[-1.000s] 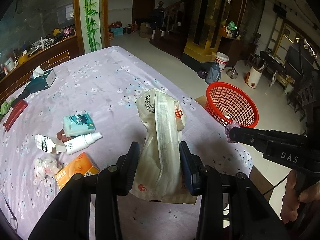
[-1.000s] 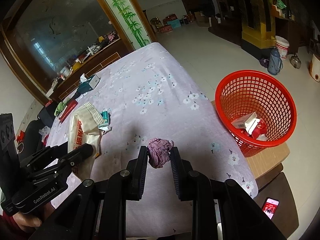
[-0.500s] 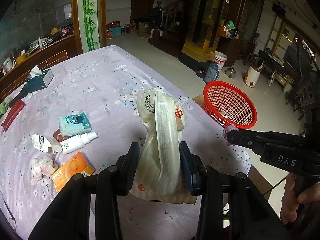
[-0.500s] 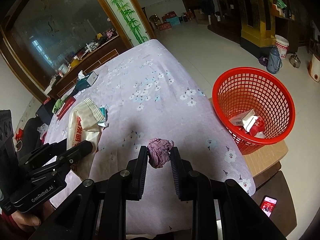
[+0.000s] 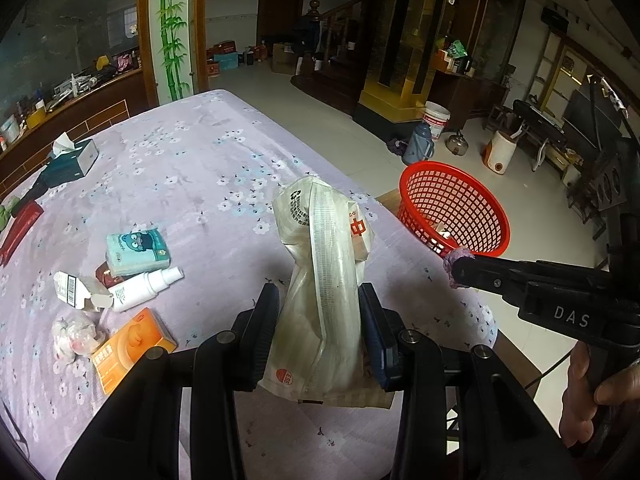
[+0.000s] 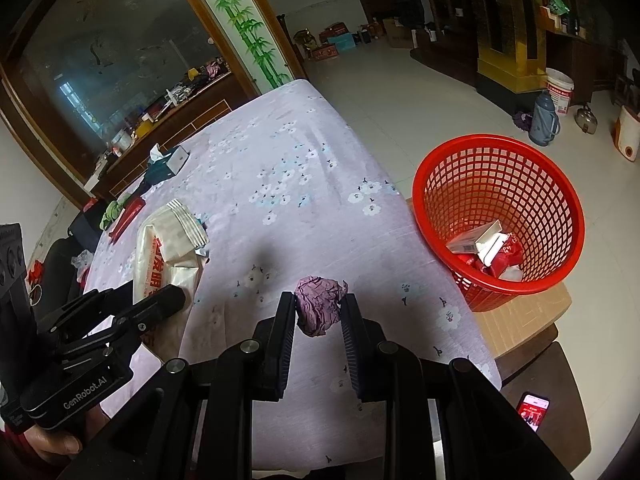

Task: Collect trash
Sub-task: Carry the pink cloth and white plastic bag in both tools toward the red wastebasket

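Note:
My left gripper (image 5: 318,310) is shut on a cream plastic bag (image 5: 326,280) that stands up between its fingers, held above the purple flowered tablecloth (image 5: 192,168). My right gripper (image 6: 318,302) is shut on a crumpled purple wrapper (image 6: 318,306) above the table's near right corner. A red mesh basket (image 6: 520,168) stands on a low wooden stool beyond the table's right edge, with red and white packets in its bottom. In the left wrist view the right gripper (image 5: 460,268) and its wrapper (image 5: 454,260) hang just in front of the basket (image 5: 456,204).
Left on the table lie a teal tissue pack (image 5: 138,250), a white spray bottle (image 5: 144,288), an orange box (image 5: 132,350), a torn white carton (image 5: 74,290), a crumpled tissue (image 5: 74,338) and a tissue box (image 5: 72,160). A phone (image 6: 532,406) lies on a dark seat.
Both grippers have drifted slightly toward the basket, which now looks a little nearer in both views. Each keeps its hold on its item.

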